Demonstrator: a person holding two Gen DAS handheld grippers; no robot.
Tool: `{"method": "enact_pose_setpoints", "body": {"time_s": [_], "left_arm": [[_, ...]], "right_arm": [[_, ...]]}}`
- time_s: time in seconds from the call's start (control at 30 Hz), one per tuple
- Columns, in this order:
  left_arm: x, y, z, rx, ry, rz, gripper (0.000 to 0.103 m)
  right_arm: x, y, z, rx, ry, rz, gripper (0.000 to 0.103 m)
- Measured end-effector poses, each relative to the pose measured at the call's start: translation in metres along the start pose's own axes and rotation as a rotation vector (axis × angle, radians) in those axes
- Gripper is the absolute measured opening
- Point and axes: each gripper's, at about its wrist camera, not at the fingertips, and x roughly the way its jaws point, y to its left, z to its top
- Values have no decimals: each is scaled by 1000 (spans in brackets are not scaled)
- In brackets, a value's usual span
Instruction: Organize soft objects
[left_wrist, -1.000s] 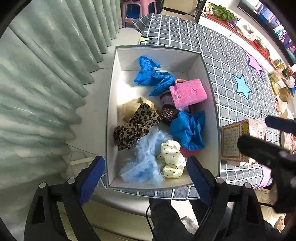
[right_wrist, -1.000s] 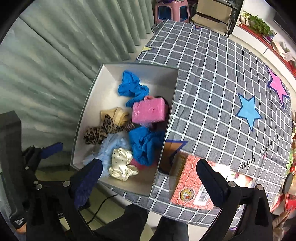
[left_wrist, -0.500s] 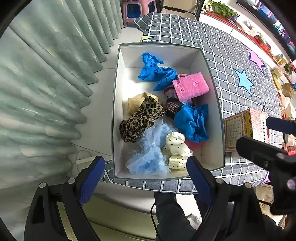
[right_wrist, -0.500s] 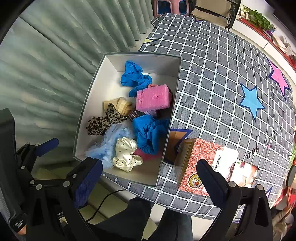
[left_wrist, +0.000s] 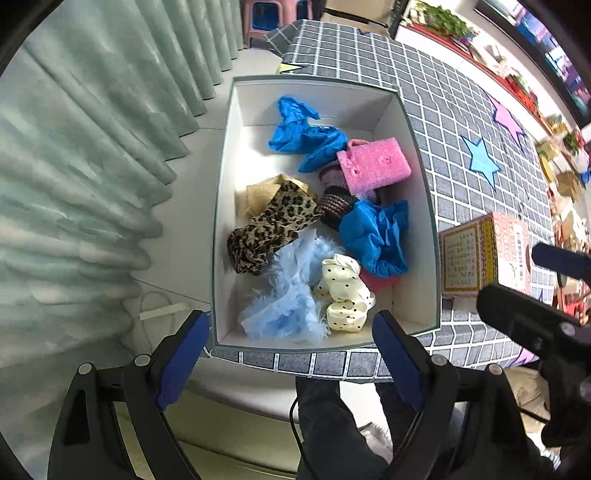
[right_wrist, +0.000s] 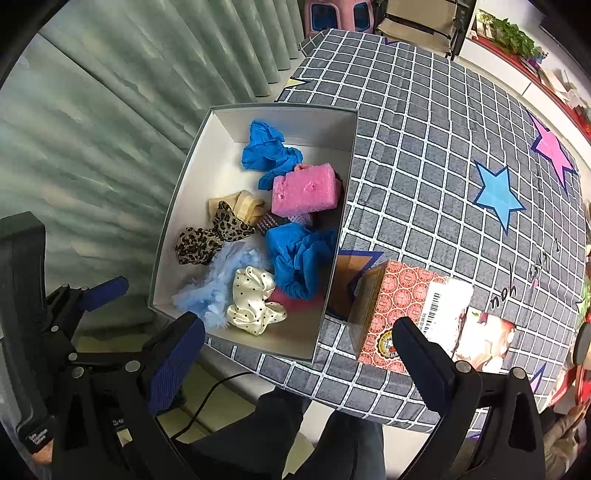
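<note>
While both tongs, left gripper (left_wrist: 286, 356) and right gripper (right_wrist: 297, 352), hang released and empty, I target the polka-dot scrunchie (left_wrist: 345, 291) at the white box's (left_wrist: 221, 206) 6 o'clock: light, squashy, pinch mid-fold.

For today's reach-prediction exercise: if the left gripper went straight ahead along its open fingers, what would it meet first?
Probably the light blue fluffy piece beside the polka-dot scrunchie, at the near end of the white box; the left gripper hangs open above it, though depth is unclear.

One white box (left_wrist: 417, 133), two blue crumpled pieces (left_wrist: 304, 131) (left_wrist: 375, 236), one pink sponge (left_wrist: 373, 166), one leopard scrunchie (left_wrist: 271, 227), one red carton (right_wrist: 402, 306).
</note>
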Motion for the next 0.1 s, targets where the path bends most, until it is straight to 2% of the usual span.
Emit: {"method": "enact_pose_setpoints", "body": {"time_s": [0.1], "left_arm": [[-7, 9, -2, -46, -36, -43, 92]], "right_arm": [[0, -1, -1, 5, -2, -1, 102]]}}
